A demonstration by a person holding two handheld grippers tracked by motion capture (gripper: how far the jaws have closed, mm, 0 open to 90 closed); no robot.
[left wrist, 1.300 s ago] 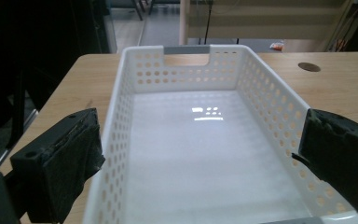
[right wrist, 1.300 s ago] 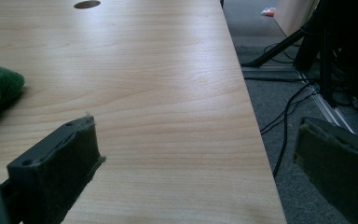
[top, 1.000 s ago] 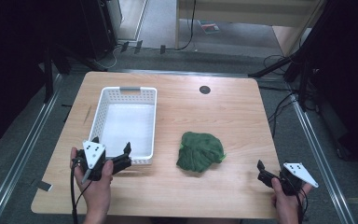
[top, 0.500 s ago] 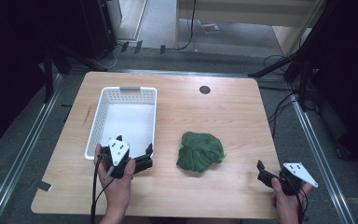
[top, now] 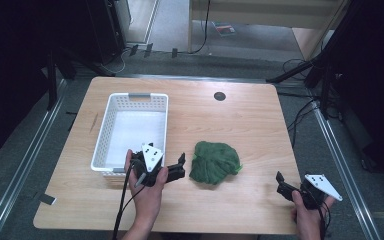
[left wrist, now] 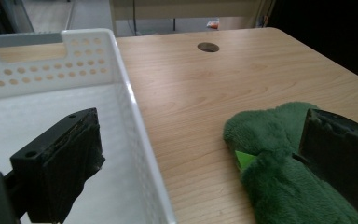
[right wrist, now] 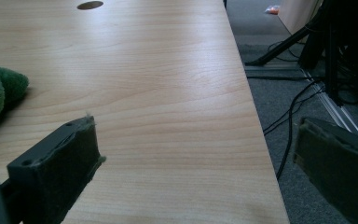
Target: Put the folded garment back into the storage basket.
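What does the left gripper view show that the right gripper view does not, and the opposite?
Left gripper view: the white basket, and a light green tag on the green plush cloth. Right gripper view: the table's right edge, with grey floor and cables beyond it. Both: the wooden table, its round hole, part of the cloth, and open black jaws.

I see a crumpled green plush cloth (top: 215, 162) lying in a loose heap on the wooden table (top: 240, 120), near its front middle. Just to its left stands a white perforated plastic basket (top: 111, 131), upright and empty, its long side running away from me, a handle slot at its far end.
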